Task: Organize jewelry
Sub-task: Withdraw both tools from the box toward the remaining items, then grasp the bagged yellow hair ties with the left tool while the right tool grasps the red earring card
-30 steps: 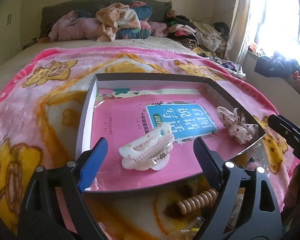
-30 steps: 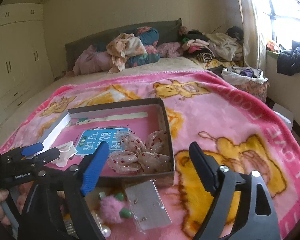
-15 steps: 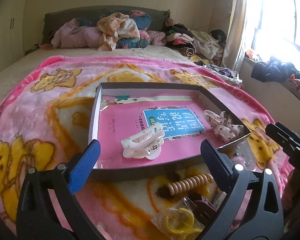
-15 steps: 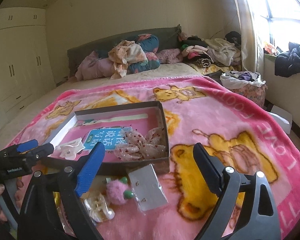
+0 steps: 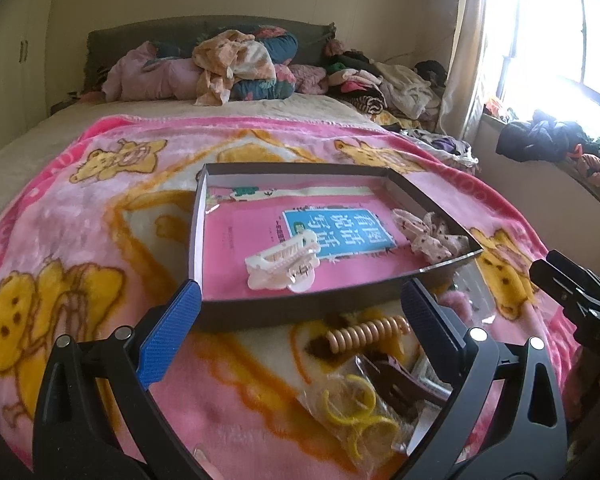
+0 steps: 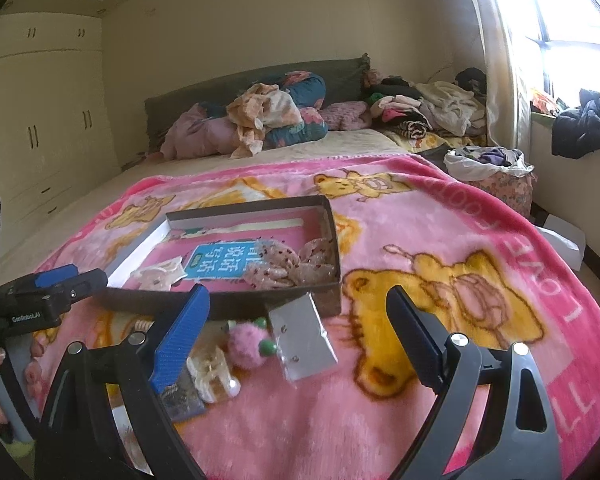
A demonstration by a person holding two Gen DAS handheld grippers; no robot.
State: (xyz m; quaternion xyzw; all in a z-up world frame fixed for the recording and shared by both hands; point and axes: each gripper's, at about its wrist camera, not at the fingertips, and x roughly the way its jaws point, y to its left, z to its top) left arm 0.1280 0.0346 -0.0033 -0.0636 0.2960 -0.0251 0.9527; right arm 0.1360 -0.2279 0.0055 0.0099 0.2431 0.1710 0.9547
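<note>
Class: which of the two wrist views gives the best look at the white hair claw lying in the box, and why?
The left wrist view. There the claw lies in plain sight on the pink book inside the box, its teeth and spring visible. In the right wrist view the claw is small, off to the side and partly cut off by the box's near wall.

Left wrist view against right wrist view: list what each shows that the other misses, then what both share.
Only the left wrist view shows the bag of yellow rings and the brown clip. Only the right wrist view shows the clear earring card, the pink pom-pom and the wardrobe. Both show the box, the white hair claw and the spotted scrunchie inside it, and the pink blanket.
</note>
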